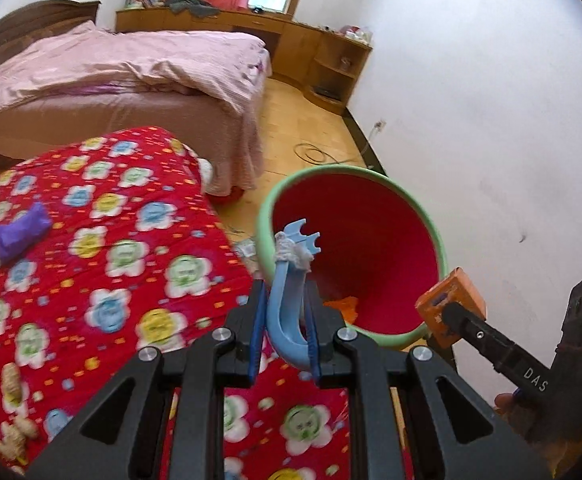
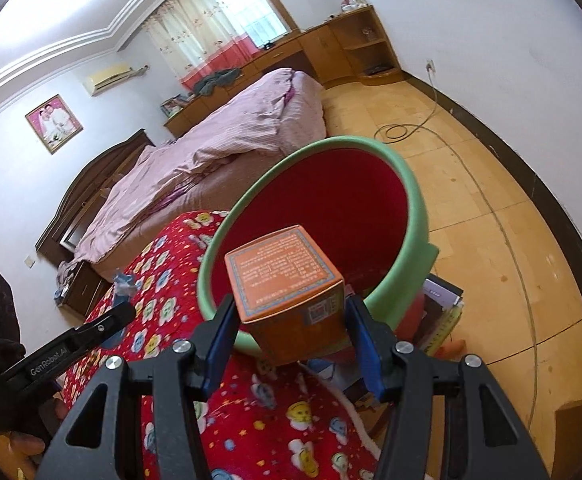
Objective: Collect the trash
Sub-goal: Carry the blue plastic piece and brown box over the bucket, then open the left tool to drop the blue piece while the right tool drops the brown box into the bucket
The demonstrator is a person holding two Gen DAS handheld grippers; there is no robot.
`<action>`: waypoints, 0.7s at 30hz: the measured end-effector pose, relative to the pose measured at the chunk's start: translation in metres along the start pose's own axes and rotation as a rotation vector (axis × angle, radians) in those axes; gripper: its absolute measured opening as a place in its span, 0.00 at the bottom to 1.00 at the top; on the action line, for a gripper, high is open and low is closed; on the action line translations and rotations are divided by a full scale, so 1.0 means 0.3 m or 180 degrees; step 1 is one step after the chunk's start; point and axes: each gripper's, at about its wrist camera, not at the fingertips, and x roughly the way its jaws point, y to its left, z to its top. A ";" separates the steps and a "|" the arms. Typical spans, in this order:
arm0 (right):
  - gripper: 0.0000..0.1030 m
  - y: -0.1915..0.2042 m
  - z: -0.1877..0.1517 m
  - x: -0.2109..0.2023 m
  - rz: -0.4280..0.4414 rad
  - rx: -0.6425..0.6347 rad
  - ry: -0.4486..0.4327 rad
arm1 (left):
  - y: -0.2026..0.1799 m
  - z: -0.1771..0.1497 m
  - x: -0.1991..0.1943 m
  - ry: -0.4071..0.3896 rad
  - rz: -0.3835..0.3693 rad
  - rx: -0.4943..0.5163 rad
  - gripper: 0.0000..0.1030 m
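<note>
My left gripper (image 1: 285, 312) is shut on a curved blue plastic piece (image 1: 287, 300) with grey lint on it, held at the near rim of a red bin with a green rim (image 1: 355, 248). An orange scrap (image 1: 343, 306) lies inside the bin. My right gripper (image 2: 291, 320) is shut on an orange cardboard box (image 2: 287, 280), held over the bin's near rim (image 2: 319, 152). The box also shows in the left wrist view (image 1: 447, 304). A purple wrapper (image 1: 21, 232) and peanut shells (image 1: 13, 388) lie on the red flowered quilt (image 1: 103, 280).
A bed with a pink cover (image 1: 131, 68) stands behind the quilt. Wooden cabinets (image 1: 323, 52) line the far wall. A cable (image 2: 411, 128) lies coiled on the wooden floor. Books (image 2: 443, 300) lie by the bin's base. A white wall is at the right.
</note>
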 end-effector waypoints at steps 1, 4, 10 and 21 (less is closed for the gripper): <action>0.56 -0.004 0.005 0.005 -0.0027 0.0000 -0.0011 | -0.007 0.004 0.018 0.0016 -0.0023 0.0005 0.17; 0.56 -0.018 0.018 0.017 -0.0097 0.0006 -0.0038 | -0.023 0.015 0.068 0.0058 -0.0060 0.0018 0.17; 0.56 -0.048 0.036 0.044 -0.0165 0.0070 -0.0029 | -0.031 0.032 0.161 0.0164 -0.0142 -0.0040 0.17; 0.57 -0.061 0.044 0.081 -0.0170 0.0096 0.0016 | -0.032 0.043 0.150 0.0093 -0.0245 -0.0044 0.27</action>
